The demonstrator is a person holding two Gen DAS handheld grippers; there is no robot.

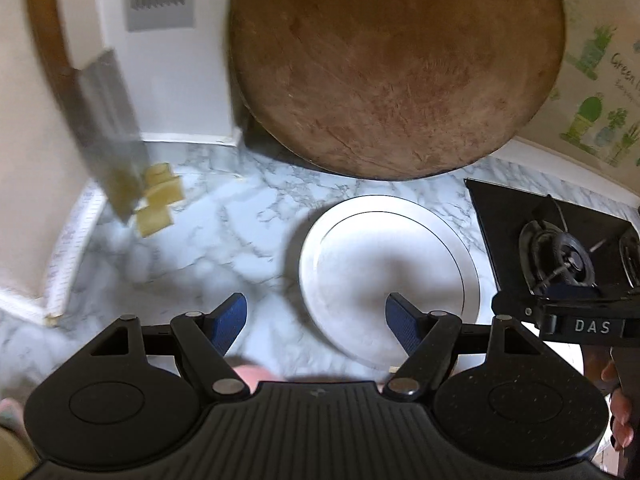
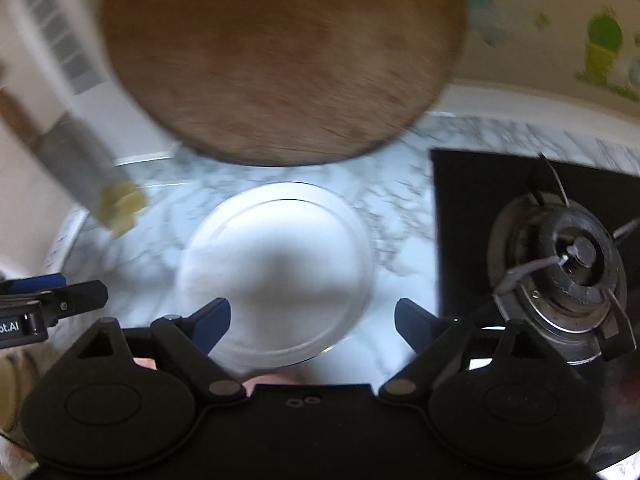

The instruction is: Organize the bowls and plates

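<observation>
Cleaver [image 1: 108, 128]: it leans blade-down against the left wall, its wooden handle up, well apart from the plate; set there it seems parked out of the working area. The picture is blurred, so I cannot tell how the blade rests.

Yellow pieces [image 1: 160, 198]: a few pale yellow blocks lie on the counter at the foot of the blade; what they are I cannot tell.

Marble counter [image 1: 224, 240]: bare in the middle and to the left of the plate, which would leave room to set dishes down.

Left gripper [image 1: 316, 322]: its blue-padded jaws stand wide with nothing between them; the right pad hangs over the plate's left part, the left pad over bare counter. I judge it is lining up on the near-left rim.

Round wooden chopping board [image 1: 396, 68]: propped upright against the back wall behind the plate, probably stored there to free the counter.

White plate [image 1: 390, 280]: the task's thing, lying flat and empty on the counter, just left of the stove and in front of the board. No bowl is in view.

Right gripper [image 2: 312, 318]: jaws wide and empty, with the plate's near edge between and below them; contact is not visible.

Gas stove [image 1: 560, 248]: its black top and burner sit right of the plate, close to its rim, which leaves little room for a grasp from that side.
</observation>
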